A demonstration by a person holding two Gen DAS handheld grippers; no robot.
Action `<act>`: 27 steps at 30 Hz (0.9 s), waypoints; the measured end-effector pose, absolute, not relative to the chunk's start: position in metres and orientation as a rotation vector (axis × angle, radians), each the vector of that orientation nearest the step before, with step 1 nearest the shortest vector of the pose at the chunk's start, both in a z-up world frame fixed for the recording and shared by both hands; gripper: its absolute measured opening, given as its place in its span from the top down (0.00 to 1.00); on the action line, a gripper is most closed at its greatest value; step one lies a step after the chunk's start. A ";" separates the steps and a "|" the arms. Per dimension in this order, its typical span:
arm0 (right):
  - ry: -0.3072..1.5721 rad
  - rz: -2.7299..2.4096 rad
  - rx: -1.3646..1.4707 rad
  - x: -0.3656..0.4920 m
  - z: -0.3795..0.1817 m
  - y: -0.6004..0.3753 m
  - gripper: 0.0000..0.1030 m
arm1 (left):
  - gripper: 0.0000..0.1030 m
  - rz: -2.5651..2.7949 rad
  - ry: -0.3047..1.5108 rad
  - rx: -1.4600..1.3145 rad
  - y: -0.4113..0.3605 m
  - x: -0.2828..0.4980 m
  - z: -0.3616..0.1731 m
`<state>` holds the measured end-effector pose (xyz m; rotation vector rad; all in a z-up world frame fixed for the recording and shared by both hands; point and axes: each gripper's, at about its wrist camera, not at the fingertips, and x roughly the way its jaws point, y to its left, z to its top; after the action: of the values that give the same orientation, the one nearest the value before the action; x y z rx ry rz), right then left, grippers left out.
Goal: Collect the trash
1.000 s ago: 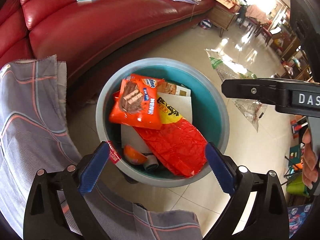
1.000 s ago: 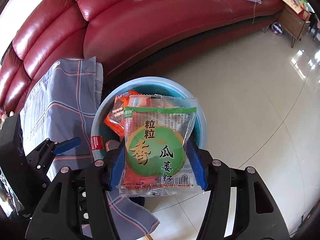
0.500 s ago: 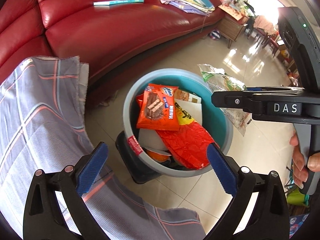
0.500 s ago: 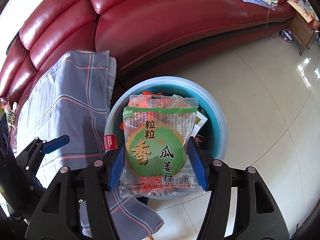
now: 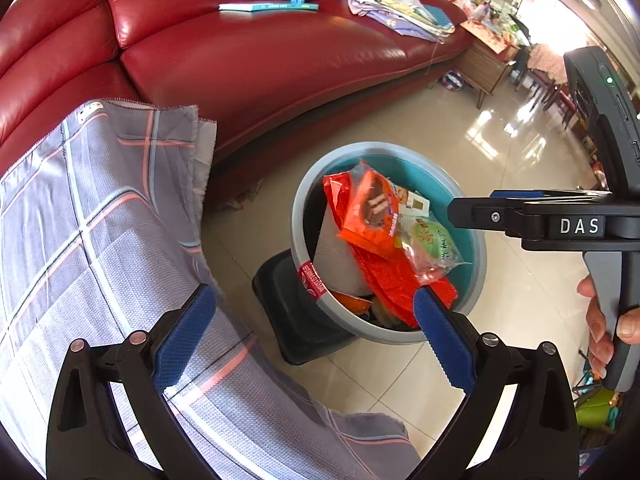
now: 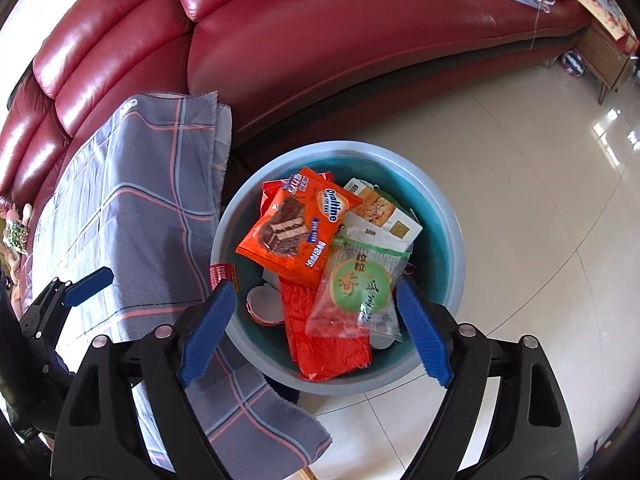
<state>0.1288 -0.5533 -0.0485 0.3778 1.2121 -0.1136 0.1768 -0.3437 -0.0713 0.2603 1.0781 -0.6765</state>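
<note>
A grey bin with a teal inside (image 6: 448, 216) (image 5: 476, 248) stands on the tiled floor by the sofa. It holds an orange wafer packet (image 6: 296, 232) (image 5: 368, 216), red foil wrappers (image 6: 324, 344), a cracker box (image 6: 384, 208) and a clear seed packet with a green label (image 6: 360, 288) (image 5: 432, 240). The seed packet lies loose on top of the pile. My right gripper (image 6: 316, 332) hovers above the bin, its jaws opening, nothing touching the pads. My left gripper (image 5: 316, 336) is open and empty, over the edge of the plaid cloth and the bin's near rim.
A grey plaid cloth (image 5: 92, 240) (image 6: 132, 208) covers a low surface left of the bin. A red leather sofa (image 5: 248, 64) (image 6: 320, 40) runs behind, with a teal book (image 5: 268, 6) and folded laundry (image 5: 396, 4). A wooden side table (image 6: 608, 56) stands far right. A hand (image 5: 604, 336) grips the right gripper's handle.
The right gripper's jaws spread and let go of the seed packet, which dropped into the bin. The left gripper drew back from over the bin toward the cloth.
</note>
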 end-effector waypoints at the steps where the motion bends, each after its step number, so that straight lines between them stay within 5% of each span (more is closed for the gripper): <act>1: 1.213 -0.114 0.380 0.128 -0.048 -0.554 0.17 | 0.04 -0.674 1.078 0.260 -0.343 0.177 -0.071; 27: 1.127 -0.103 0.210 0.050 0.017 -0.499 0.07 | 0.04 -0.597 0.998 0.204 -0.291 0.125 -0.020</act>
<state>0.0503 -0.4991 0.0170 0.2096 1.1274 -0.1026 0.1249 -0.2909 -0.0199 0.2040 0.9979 -0.5967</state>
